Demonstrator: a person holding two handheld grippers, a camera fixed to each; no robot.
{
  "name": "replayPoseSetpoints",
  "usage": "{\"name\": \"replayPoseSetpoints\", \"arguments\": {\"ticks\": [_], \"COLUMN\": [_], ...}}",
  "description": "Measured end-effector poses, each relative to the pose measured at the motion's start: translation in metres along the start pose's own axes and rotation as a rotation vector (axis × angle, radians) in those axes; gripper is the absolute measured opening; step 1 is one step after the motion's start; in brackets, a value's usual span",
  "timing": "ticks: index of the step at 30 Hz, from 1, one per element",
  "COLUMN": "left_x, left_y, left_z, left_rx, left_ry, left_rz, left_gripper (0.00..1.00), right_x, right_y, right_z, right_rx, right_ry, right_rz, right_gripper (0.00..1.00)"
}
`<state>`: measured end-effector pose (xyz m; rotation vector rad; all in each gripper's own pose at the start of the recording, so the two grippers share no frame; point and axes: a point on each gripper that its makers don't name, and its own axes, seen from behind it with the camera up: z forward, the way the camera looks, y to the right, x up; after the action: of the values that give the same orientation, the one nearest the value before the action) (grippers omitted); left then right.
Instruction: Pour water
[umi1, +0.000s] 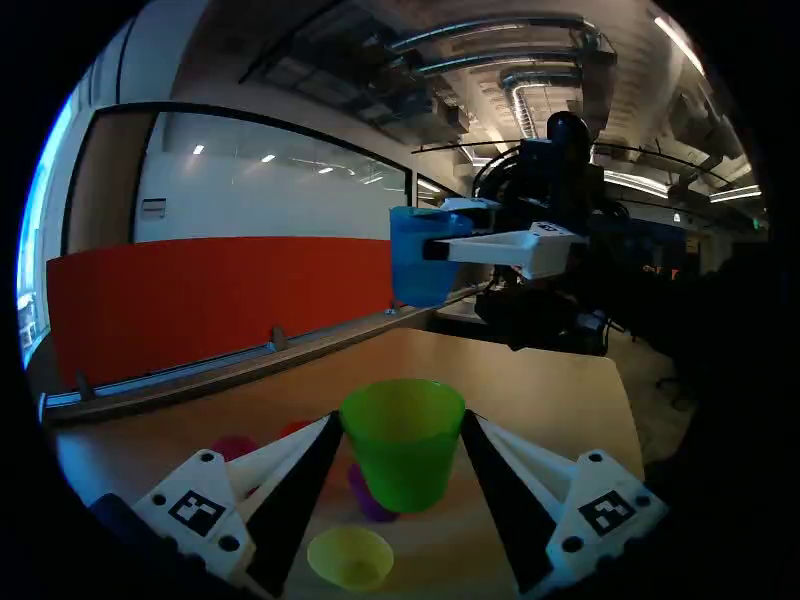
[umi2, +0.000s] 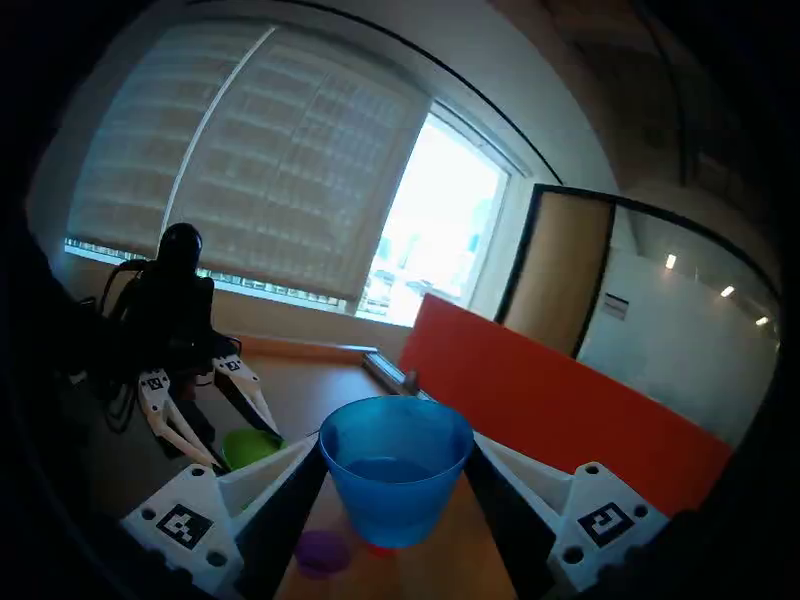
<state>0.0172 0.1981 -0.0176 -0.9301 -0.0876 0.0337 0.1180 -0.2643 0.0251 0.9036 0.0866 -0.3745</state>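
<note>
In the left gripper view my left gripper (umi1: 402, 450) is shut on a green cup (umi1: 403, 442), held upright above the wooden table (umi1: 540, 390). Higher and beyond it my right gripper (umi1: 432, 250) holds a blue cup (umi1: 420, 255) in the air. In the right gripper view my right gripper (umi2: 396, 475) is shut on the blue cup (umi2: 396, 480), which stands upright with water inside. Down to the left there, the left gripper (umi2: 222, 415) grips the green cup (umi2: 250, 446).
Small cups lie on the table below the green cup: a yellow one (umi1: 350, 557), a purple one (umi1: 366, 493) and a pink one (umi1: 233, 447). A purple cup (umi2: 322, 552) sits under the blue cup. An orange partition (umi1: 210, 300) runs along the table's far edge.
</note>
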Motion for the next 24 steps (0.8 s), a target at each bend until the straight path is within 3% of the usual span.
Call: {"name": "replayPoseSetpoints", "arguments": {"ticks": [24], "left_x": [-0.001], "left_y": [0.010], "left_z": [-0.002], "left_rx": [-0.021], "left_ry": [0.020], "left_rz": [0.011], "left_gripper": [0.87], "right_x": [0.025], "right_y": [-0.004], "right_z": [0.026], "right_rx": [0.004], "right_ry": [0.011], "right_rz": [-0.238], "right_gripper": [0.90]}}
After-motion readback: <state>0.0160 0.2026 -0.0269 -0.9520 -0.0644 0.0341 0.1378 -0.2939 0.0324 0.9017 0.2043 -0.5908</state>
